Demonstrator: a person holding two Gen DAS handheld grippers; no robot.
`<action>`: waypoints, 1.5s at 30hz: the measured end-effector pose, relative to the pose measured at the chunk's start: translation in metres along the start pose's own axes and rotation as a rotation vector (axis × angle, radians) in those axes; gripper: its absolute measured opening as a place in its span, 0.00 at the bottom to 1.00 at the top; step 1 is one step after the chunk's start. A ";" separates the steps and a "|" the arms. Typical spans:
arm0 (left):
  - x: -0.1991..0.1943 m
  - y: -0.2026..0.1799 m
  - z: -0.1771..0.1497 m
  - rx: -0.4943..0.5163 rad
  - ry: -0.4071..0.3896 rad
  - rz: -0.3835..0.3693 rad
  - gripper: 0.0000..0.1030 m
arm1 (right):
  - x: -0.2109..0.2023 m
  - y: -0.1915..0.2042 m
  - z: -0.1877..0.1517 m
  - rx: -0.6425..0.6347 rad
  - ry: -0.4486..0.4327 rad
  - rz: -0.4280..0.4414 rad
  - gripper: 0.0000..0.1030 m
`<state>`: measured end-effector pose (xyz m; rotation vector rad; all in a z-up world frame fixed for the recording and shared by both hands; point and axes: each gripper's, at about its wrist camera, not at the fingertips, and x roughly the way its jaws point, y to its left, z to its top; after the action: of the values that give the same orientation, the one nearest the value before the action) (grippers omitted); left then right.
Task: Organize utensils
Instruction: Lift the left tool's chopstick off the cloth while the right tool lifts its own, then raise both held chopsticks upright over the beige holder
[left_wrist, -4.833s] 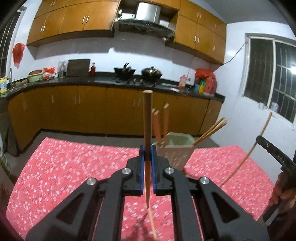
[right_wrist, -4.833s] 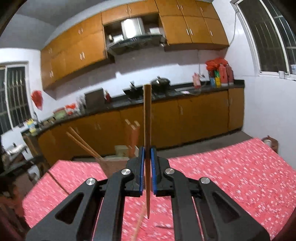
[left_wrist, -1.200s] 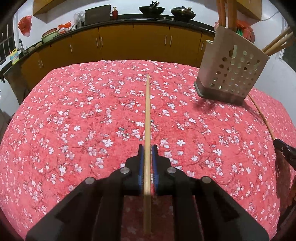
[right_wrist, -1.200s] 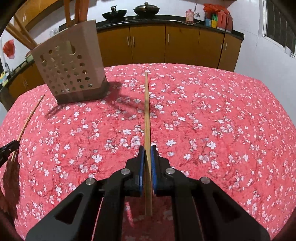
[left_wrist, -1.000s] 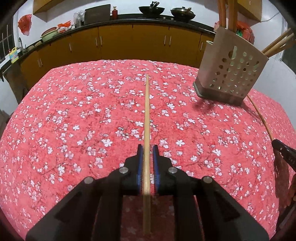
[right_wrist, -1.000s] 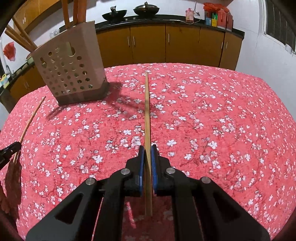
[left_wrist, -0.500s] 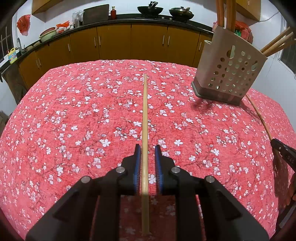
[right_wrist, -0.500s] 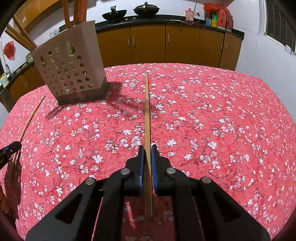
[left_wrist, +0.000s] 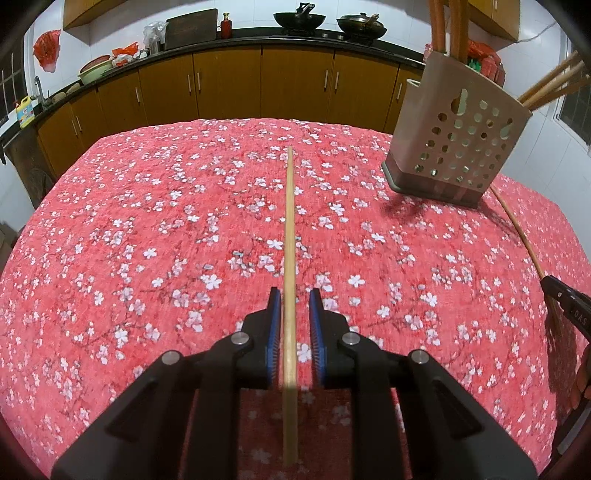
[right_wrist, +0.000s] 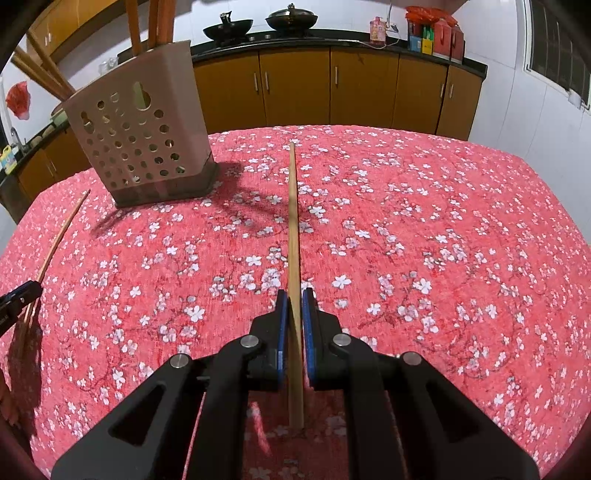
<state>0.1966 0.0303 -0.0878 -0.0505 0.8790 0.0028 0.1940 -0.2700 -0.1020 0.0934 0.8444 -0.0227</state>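
Indoor light falls evenly on my two views, bright enough to read the red flowered cloth (left_wrist: 166, 221) sharply across the centre. The window (right_wrist: 554, 40) at two o'clock in my right view is dark, so the light looks artificial and overhead. The perforated holder (left_wrist: 454, 147) throws a soft, branching shadow (right_wrist: 251, 206) onto the cloth toward five o'clock in my right view. White wall tiles (left_wrist: 251, 11) at twelve o'clock glare slightly. Fisheye bending curves the cabinets (left_wrist: 229, 85) and the cloth's edges, and black vignetting fills every corner. My own black arms at six o'clock sit dark, slightly soft, with small glints on their bolts.
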 end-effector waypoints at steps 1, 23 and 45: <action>-0.001 -0.001 -0.002 0.005 0.001 0.003 0.17 | -0.001 -0.001 -0.001 0.004 0.000 0.005 0.09; -0.070 0.007 0.017 0.058 -0.107 -0.047 0.08 | -0.098 -0.016 0.026 0.022 -0.284 0.029 0.08; -0.156 0.001 0.059 0.013 -0.347 -0.170 0.08 | -0.157 -0.007 0.048 0.040 -0.473 0.109 0.07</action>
<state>0.1426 0.0370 0.0703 -0.1087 0.5256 -0.1491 0.1250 -0.2840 0.0463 0.1641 0.3654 0.0401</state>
